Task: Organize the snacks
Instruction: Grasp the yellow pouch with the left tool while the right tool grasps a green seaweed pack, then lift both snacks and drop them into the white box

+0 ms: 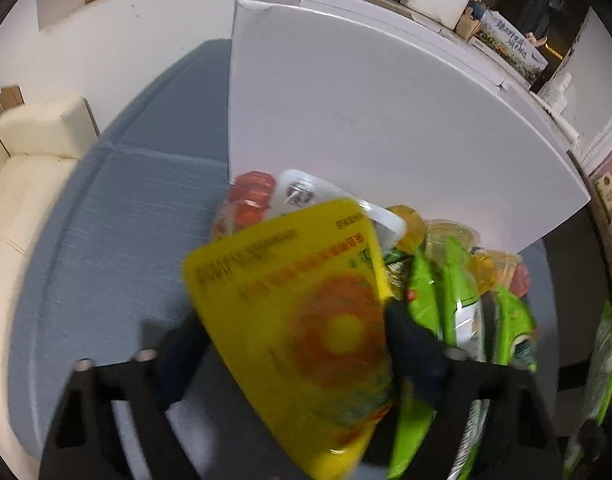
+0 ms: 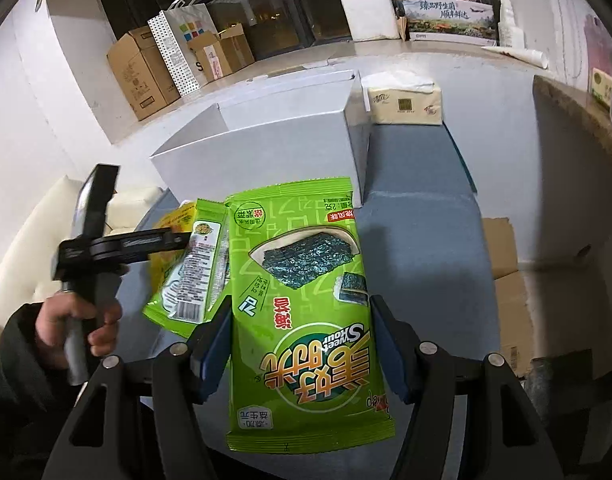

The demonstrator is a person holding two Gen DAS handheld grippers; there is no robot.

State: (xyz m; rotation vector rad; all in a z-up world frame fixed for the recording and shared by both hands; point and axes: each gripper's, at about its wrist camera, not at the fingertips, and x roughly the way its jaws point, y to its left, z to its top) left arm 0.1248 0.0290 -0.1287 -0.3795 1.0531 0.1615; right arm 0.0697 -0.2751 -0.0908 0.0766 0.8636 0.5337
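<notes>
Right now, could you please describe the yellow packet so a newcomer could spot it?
Find the white box on the blue table. Before it lies a snack pile; the yellow packet sits between the left gripper fingers, the only yellow one, printed with an orange ring, beside green seaweed packets.

Yellow packet motion-blurred, print unreadable; its lower end runs off frame at 6 o'clock. It hides left gripper's left pad. Green packets at 3 o'clock partly covered. Sleeve cut at 8 o'clock.
</notes>
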